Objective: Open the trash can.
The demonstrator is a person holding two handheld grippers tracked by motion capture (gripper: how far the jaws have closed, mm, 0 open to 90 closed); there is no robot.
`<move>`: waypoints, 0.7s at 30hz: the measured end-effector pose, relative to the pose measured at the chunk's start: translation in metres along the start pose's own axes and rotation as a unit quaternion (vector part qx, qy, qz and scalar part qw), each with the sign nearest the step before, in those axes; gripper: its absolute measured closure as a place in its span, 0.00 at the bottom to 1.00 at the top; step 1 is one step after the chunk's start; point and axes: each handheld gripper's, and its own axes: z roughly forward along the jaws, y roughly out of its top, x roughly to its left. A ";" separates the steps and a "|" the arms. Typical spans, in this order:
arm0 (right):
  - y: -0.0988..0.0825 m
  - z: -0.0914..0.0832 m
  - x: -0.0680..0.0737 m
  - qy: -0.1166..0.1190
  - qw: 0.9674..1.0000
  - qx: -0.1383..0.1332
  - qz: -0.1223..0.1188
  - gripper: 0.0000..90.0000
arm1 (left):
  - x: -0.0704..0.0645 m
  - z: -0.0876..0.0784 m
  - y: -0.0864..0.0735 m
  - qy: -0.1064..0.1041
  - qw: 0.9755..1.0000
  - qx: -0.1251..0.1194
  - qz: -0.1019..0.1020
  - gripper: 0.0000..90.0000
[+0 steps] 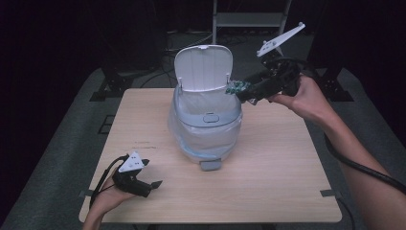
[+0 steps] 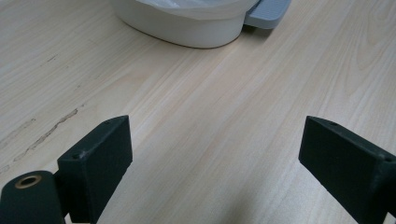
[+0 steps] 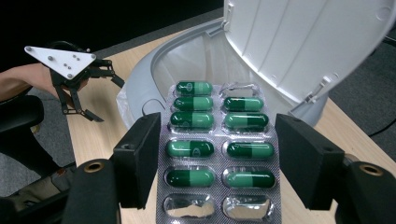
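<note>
A silver blister pack [image 3: 217, 149] of green capsules, its two nearest pockets burst, is held in the air by its edges in my right gripper [image 3: 218, 126]. In the high view that right gripper [image 1: 242, 90] holds the blister pack [image 1: 234, 88] at the right edge of the white pedal bin's [image 1: 225, 139] mouth, just below the raised lid [image 1: 203, 67]. The bin's rim [image 3: 154, 70] and plastic liner lie right under the pack. My left gripper [image 1: 151, 173] rests low on the table at the front left, and its jaws stand wide apart. Only bare wood lies between the jaws of the left gripper [image 2: 215, 158].
The bin stands mid-table with its grey pedal [image 1: 210, 165] facing me; bin base [image 2: 187, 28] and pedal [image 2: 268, 11] lie ahead of the left gripper. The wooden table [image 1: 277, 182] ends close behind the bin. Stands and cables sit on the dark floor beyond.
</note>
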 end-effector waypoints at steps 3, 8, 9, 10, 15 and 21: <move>0.005 0.004 0.000 0.004 1.000 0.002 -0.002 0.36 | 0.000 0.000 0.000 0.000 1.000 0.000 -0.001 0.10; 0.011 0.010 -0.001 0.009 1.000 0.002 -0.005 0.36 | 0.001 0.000 -0.001 -0.002 1.000 0.003 0.000 0.10; 0.012 0.011 -0.001 0.010 1.000 0.003 -0.006 0.36 | 0.001 0.000 -0.001 -0.003 1.000 0.004 0.000 0.10; 0.012 0.012 -0.001 0.010 1.000 0.003 -0.006 0.36 | 0.000 0.000 -0.001 -0.002 1.000 0.004 0.000 0.10; 0.017 0.017 -0.003 0.012 1.000 0.005 -0.007 0.36 | 0.001 0.000 -0.001 -0.001 1.000 0.003 0.000 0.10; 0.021 0.022 -0.004 0.017 1.000 0.006 -0.007 0.36 | 0.001 0.000 -0.001 -0.002 1.000 0.004 0.000 0.10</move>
